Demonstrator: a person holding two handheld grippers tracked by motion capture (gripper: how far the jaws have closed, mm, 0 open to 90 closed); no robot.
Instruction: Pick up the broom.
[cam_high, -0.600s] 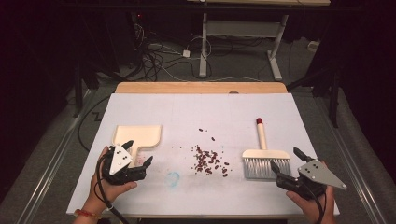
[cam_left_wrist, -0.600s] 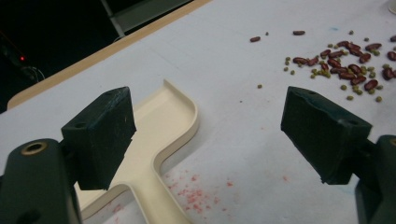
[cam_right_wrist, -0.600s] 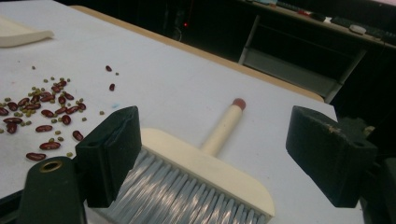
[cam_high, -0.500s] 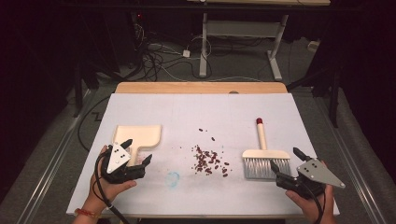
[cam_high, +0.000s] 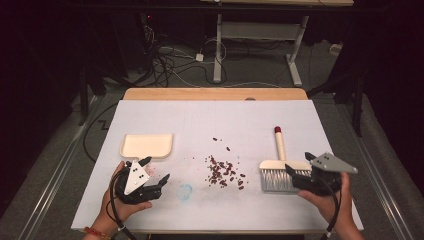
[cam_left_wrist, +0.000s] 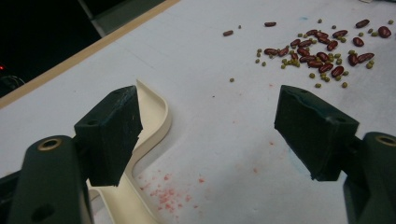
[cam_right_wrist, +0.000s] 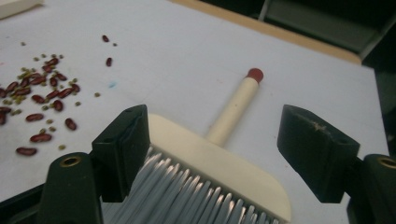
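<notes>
White table (cam_high: 210, 210), both hands (cam_high: 122, 197) low, tongs (cam_high: 300, 170) agape.

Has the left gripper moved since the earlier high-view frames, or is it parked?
Yes, slightly: the left gripper has drifted right, away from the dustpan's handle and toward the beans. Its jaws stand open.

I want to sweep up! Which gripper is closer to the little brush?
Right. The right gripper is at the brush, its open jaws reaching around the brush head. The left gripper is across the table, beside the dustpan, with the beans between.
</notes>
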